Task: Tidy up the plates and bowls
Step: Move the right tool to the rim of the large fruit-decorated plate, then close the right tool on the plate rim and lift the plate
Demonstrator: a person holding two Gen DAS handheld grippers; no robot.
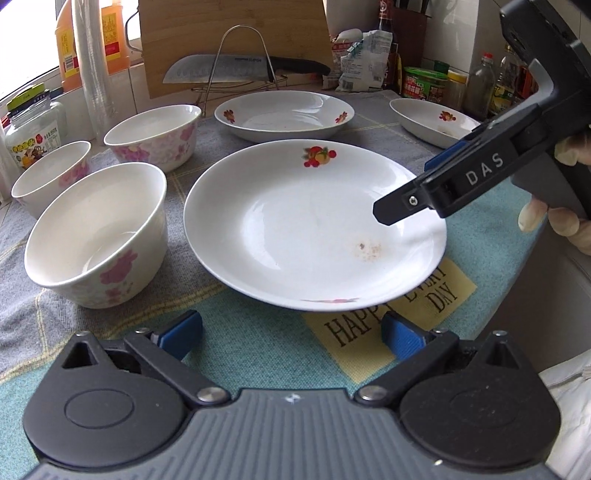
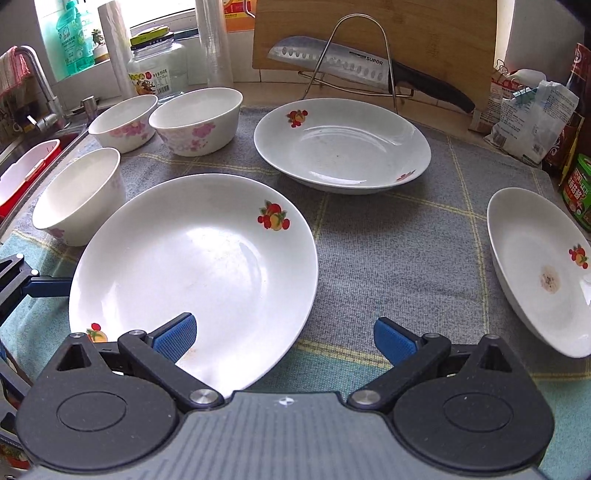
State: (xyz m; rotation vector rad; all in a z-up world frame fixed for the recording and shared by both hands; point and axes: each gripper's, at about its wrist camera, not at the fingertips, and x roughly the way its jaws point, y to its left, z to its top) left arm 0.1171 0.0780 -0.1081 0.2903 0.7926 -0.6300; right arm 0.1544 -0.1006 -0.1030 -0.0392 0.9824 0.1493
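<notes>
1. Two tongs are hovering over the near plate [image 1: 314,225], neither one pinching anything. My left tongs [image 1: 291,336] are spreading wide just short of its near rim, blue pads apart above the cloth [image 1: 258,350].
2. My right tongs [image 2: 284,338] are also gaping; their left pad is hanging over that plate's rim and the right pad over bare cloth. In the left wrist view they are reaching in from the right, above the plate's right side, with my gloved hand [image 1: 565,221] gripping the handle.
3. Just left of my left tongs, the nearest bowl [image 1: 96,236] is sitting beside the plate, and two more bowls, the middle bowl [image 1: 51,177] and the far bowl [image 1: 155,136], are standing beyond it.
4. Ahead, past the near plate, a second plate [image 1: 284,116] is lying flat; a third plate [image 2: 539,273] is resting well off to the right of my right tongs.
5. Farthest out, a knife [image 2: 365,72] is leaning in a wire rack [image 2: 369,55] against a cutting board [image 2: 424,33].
</notes>
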